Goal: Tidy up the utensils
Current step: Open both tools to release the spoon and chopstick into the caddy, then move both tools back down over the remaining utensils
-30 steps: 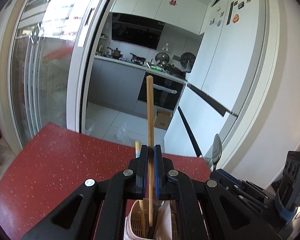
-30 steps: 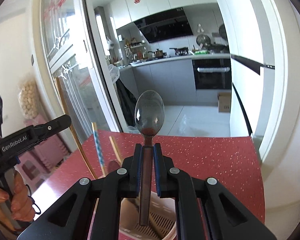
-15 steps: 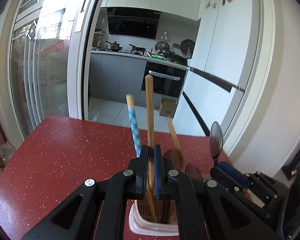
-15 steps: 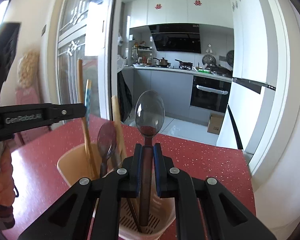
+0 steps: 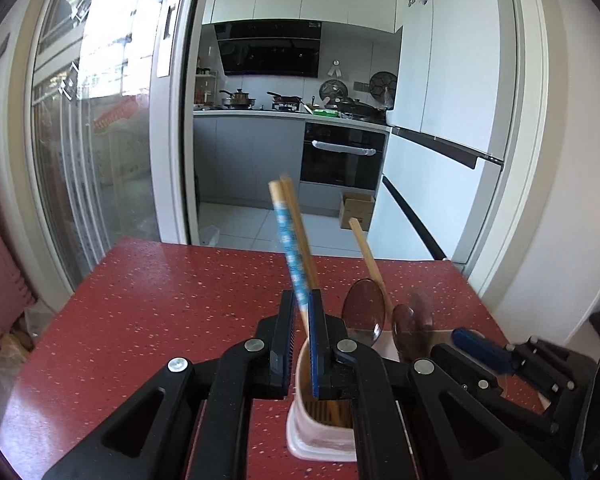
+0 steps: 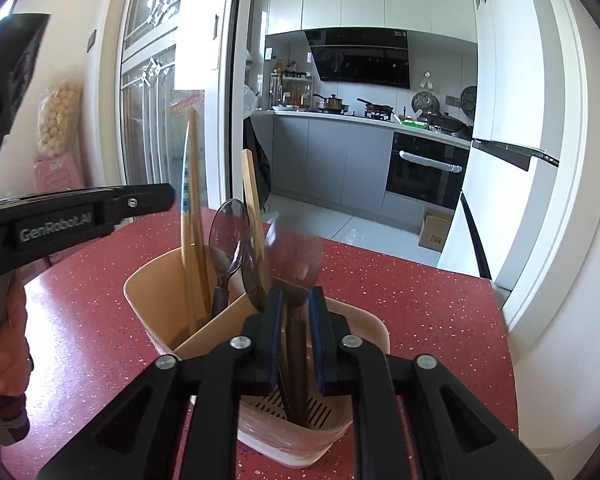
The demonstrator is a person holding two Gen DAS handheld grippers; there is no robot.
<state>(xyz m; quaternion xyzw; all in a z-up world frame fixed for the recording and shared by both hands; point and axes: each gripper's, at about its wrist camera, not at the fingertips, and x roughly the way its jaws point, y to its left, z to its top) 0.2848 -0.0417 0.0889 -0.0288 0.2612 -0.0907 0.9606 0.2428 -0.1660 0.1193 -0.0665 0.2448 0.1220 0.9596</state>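
holder (image 6: 260, 432): my left gripper (image 5: 300, 320) gapped, chopsticks (image 5: 296, 248) loose between; right gripper (image 6: 296, 312) just opening, spoon (image 6: 296, 264) blurred, seemingly released.

- My black plastic left gripper (image 5: 299, 334) has blue ribbed pads and silver screws.
- My matching right gripper (image 6: 296, 328); "GenRobot.AI" lettering marks the left's side.

Your left gripper (image 5: 299, 312) hides the chopsticks' (image 5: 296, 240) lower ends and most of the holder (image 5: 320, 440). In the right wrist view the spoon (image 6: 296, 264) btwn the pads is motion-blurred, bowl just a smear. Your hand (image 6: 4, 320) is cut off at the left edge.
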